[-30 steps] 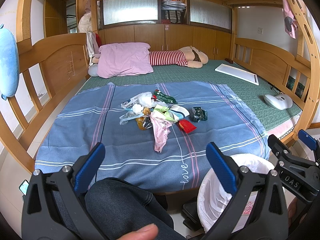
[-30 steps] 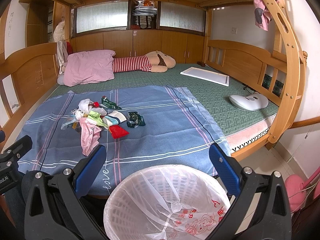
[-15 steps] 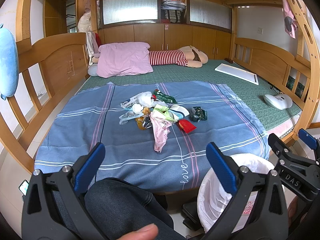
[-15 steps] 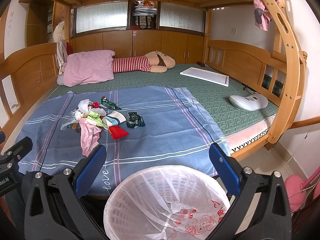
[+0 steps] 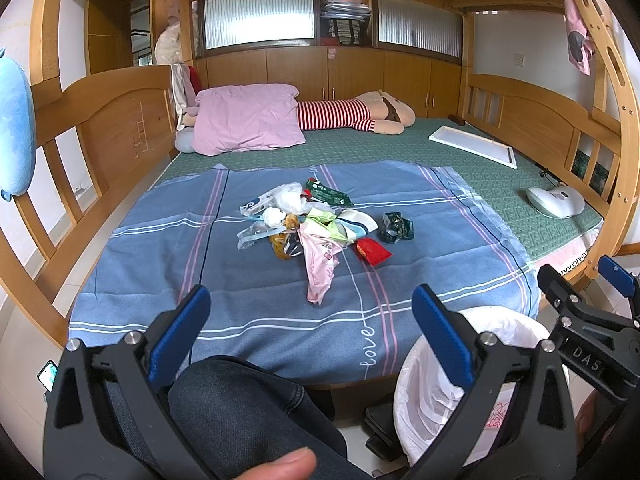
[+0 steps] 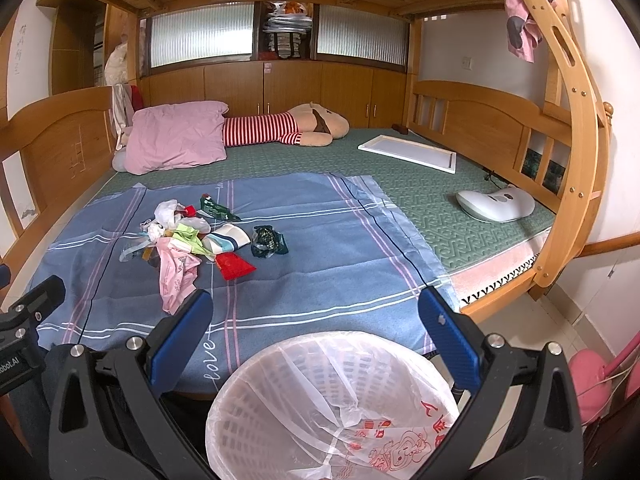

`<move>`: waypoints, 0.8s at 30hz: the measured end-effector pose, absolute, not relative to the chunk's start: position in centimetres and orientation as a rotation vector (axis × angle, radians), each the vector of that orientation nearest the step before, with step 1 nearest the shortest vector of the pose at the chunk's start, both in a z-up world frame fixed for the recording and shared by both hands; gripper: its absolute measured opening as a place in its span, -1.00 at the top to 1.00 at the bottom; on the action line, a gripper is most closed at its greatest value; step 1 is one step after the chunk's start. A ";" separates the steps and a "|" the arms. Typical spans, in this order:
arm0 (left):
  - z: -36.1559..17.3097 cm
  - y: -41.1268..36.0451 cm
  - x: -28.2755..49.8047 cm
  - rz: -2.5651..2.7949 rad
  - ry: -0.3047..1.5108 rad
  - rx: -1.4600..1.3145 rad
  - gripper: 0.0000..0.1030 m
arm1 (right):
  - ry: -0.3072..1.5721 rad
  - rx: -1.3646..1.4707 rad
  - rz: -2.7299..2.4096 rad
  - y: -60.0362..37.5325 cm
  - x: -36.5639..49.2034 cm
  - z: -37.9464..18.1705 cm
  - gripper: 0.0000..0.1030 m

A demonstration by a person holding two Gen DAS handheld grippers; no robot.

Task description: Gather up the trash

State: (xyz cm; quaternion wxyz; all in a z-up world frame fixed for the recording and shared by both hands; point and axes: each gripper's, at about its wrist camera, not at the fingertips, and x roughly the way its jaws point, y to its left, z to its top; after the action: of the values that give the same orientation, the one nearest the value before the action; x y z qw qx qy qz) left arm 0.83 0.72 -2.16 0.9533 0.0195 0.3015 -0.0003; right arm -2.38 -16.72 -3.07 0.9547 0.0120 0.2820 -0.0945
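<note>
Ahead of both my grippers stretches the bed (image 5: 472, 176), its green mat running away to the far cabinets, and over the near half lies a blue sheet (image 5: 168, 264) whose front edge hangs just beyond my fingertips. At the far end a pink pillow (image 5: 244, 120) sits ahead and to the left, with a striped plush toy (image 5: 348, 114) lying beside it to the right. Directly under my right gripper (image 6: 316, 324) stands the bin (image 6: 280, 400), lined with a white bag and showing between the two blue pads; from my left gripper (image 5: 308, 320) it sits low and to the right, beside the bed's edge. A white board (image 6: 408, 152) lies far ahead on the right, and a white device (image 6: 496, 204) rests on the mat nearer, also right. My knee (image 5: 240, 408) in dark jeans fills the space below the left gripper. The trash pile (image 5: 316, 224) lies on the sheet well ahead, straight in front of the left gripper and ahead-left of the right one: a pink bag (image 5: 320, 264) hangs nearest me, a red wrapper (image 5: 372, 251) just right of it, and a dark green wrapper (image 5: 396, 227) slightly apart further right. Both grippers stand wide apart at the pads and grip nothing.
</note>
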 end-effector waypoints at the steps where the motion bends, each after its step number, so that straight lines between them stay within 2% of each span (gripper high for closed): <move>1: -2.2 0.7 0.8 -0.001 0.614 0.040 -0.94 | 0.573 0.024 -0.190 -16.7 -2.4 -3.0 -0.95; 14: -2.4 0.7 1.8 0.005 0.619 0.053 -0.94 | 0.575 0.027 -0.183 -17.0 -2.2 -3.1 -0.95; 17: -3.1 2.5 4.7 0.012 0.642 0.038 -0.94 | 0.636 -0.003 -0.162 -16.9 -0.7 -3.5 -0.95; 21: -5.6 7.8 11.2 0.108 0.776 -0.123 -0.94 | 0.713 -0.081 -0.114 -16.4 3.5 -5.4 -0.95; 22: -6.5 9.1 12.6 0.125 0.815 -0.179 -0.84 | 0.732 -0.075 -0.085 -16.1 5.0 -6.0 -0.95; 23: -7.9 10.6 14.5 0.143 0.870 -0.263 -0.58 | 0.752 -0.062 -0.058 -15.9 6.4 -6.5 -0.95; 24: -8.9 11.3 15.6 0.162 0.905 -0.302 -0.43 | 0.794 -0.035 -0.014 -15.6 8.7 -7.6 -0.95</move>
State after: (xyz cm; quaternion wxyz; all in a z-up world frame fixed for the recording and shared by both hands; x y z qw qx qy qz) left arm 15.58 11.31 -8.87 0.8852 -0.1449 0.4351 0.0778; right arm 8.74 -15.60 -7.61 0.9221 -0.0171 0.3866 -0.0068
